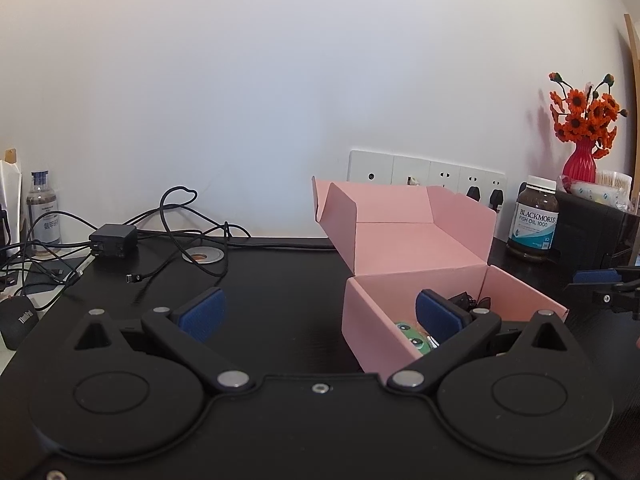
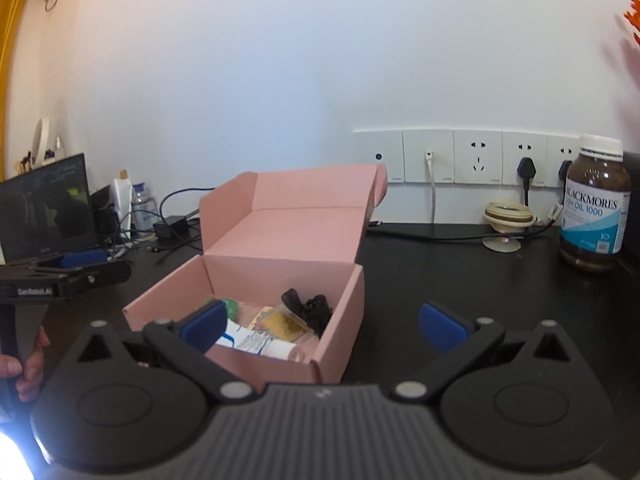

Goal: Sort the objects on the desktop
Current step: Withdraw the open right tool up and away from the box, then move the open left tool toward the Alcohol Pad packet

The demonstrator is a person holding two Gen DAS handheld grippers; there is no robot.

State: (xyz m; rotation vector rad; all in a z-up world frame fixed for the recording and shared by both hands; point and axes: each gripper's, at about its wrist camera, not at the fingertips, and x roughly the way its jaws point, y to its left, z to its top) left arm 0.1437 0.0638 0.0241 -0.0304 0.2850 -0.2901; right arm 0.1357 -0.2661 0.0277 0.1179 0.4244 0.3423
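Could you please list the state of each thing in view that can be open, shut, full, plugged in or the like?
Pink box: lid open, several items inside.
Left gripper: open, holding nothing.
Right gripper: open, holding nothing.
Fish oil bottle: upright, capped, nearly full.
Laptop: open, screen on.
Black plug: in a wall socket.
Vase: upright, holding orange flowers.
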